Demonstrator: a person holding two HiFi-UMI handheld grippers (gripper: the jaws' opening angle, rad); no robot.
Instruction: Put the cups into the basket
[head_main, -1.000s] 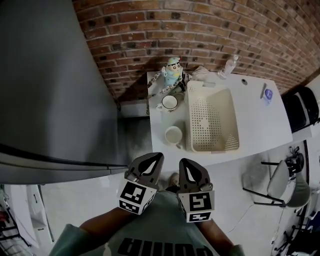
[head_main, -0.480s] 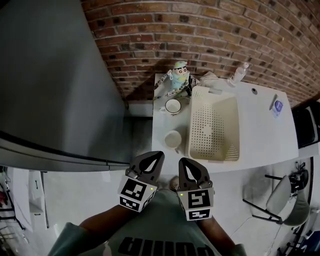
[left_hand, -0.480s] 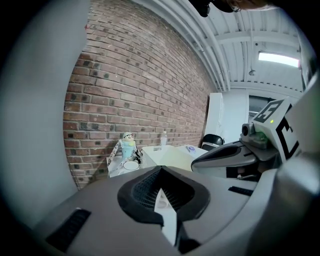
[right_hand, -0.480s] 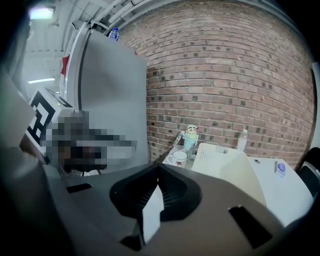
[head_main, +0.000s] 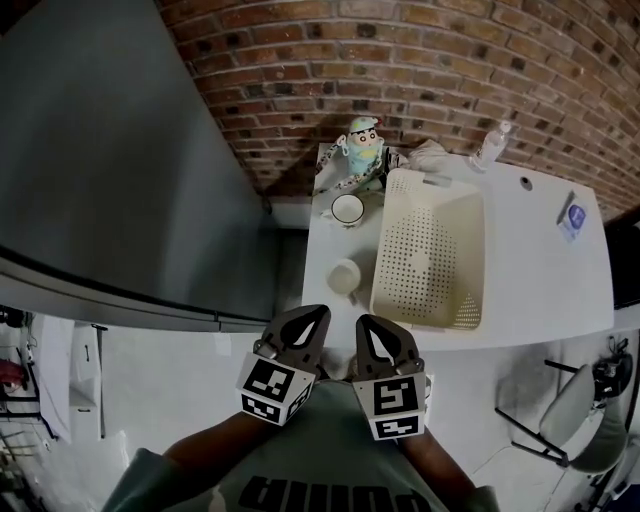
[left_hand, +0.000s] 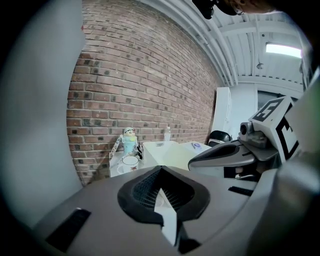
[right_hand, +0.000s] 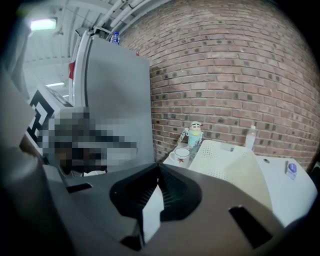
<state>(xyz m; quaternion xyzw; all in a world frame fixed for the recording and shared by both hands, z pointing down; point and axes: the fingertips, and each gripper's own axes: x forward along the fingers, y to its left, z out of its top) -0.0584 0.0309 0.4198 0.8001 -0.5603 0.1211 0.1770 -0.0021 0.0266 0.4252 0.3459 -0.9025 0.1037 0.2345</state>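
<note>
Two cups sit on the white bench (head_main: 540, 270), both outside the basket (head_main: 384, 262) and on its left side. The plain white cup (head_main: 345, 276) is just beside the basket's left wall, about halfway along it. The dark-rimmed cup (head_main: 347, 209) stands upright, mouth up, near the basket's far left corner. The basket is a cream, perforated plastic tub lying lengthwise on the bench, its open top facing up. A cartoon doll (head_main: 362, 150) in a pale blue outfit stands just beyond the basket's far left corner, directly behind the dark-rimmed cup. A clear bottle (head_main: 494, 145) stands past the basket's far right corner, and between doll and bottle, along the basket's far edge, lies something pale and crumpled that I cannot make out. A small blue and white item (head_main: 572, 220) rests well to the right of the basket. Both grippers are held side by side close to the person's body, well short of the basket's near edge and off the bench. The left gripper (head_main: 316, 318) has its jaws clenched tip to tip on themselves, and the right gripper (head_main: 368, 326) likewise has its jaws pressed together, pointing toward the basket. A brick wall (head_main: 420, 60) rises behind the basket's far end, and a tall grey cabinet (head_main: 120, 160) stands well to its left.
</note>
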